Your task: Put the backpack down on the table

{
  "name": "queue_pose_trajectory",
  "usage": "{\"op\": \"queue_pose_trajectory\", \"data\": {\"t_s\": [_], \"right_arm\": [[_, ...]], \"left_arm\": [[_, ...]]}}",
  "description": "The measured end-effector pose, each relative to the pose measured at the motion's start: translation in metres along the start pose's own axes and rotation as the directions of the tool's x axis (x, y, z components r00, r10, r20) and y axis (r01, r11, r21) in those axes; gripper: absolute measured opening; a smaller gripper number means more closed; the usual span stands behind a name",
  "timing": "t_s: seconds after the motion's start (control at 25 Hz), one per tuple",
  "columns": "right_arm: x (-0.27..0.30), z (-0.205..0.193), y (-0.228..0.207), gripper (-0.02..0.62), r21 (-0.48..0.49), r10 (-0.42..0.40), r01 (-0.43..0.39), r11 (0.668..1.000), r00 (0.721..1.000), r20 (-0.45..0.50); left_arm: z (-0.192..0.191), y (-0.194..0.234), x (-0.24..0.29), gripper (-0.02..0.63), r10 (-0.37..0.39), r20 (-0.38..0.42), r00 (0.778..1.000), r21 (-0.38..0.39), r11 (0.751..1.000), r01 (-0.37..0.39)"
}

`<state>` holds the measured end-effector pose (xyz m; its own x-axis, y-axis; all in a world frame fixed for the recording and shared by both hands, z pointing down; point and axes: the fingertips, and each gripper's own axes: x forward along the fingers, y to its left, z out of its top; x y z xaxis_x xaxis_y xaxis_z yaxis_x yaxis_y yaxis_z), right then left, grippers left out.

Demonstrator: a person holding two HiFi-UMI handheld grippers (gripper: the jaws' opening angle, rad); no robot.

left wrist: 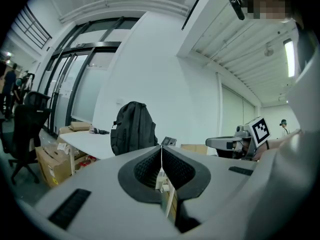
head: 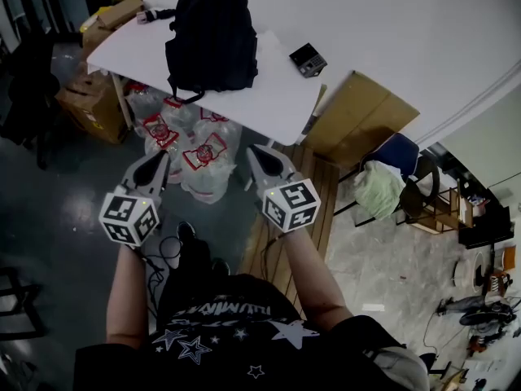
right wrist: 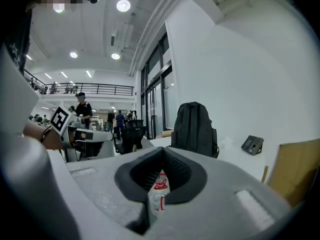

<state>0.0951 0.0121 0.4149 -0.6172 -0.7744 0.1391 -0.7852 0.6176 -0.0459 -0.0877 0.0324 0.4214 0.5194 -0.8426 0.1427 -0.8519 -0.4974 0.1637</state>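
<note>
Fingers pressed together on nothing, the left gripper (head: pixel 160 160) and right gripper (head: pixel 255 151) hang well short of the white table (head: pixel 277 98), where the black backpack (head: pixel 212 37) stands upright, so the placing looks finished, nothing apparently left.

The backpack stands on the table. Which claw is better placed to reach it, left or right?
Right, only slightly. The left claw and right claw are both shut, empty, short of the table; the backpack stands between their lines. In the head view the right one's tip looks nearer the table edge.
</note>
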Motion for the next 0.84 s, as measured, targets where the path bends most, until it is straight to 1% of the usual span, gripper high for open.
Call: {"op": "queue_pose_trajectory", "data": {"t_s": [0.28, 0.6, 0.84], "right_arm": [[-0.004, -0.003, 0.015, 0.000, 0.002, 0.022, -0.022, 1.000, 1.000, -0.006], [-0.006, -0.007, 0.020, 0.000, 0.008, 0.030, -0.030, 1.000, 0.999, -0.015], [-0.005, -0.009, 0.018, 0.000, 0.003, -0.001, 0.001, 1.000, 1.000, -0.013]], "left_arm": [[-0.001, -0.004, -0.016, 0.011, 0.019, 0.008, 1.000, -0.004, 1.000, -0.019], [-0.003, -0.007, -0.021, 0.011, 0.022, 0.006, 1.000, -0.007, 1.000, -0.022], [-0.005, -0.003, -0.023, 0.011, 0.026, 0.008, 1.000, -0.013, 1.000, -0.026]]}}
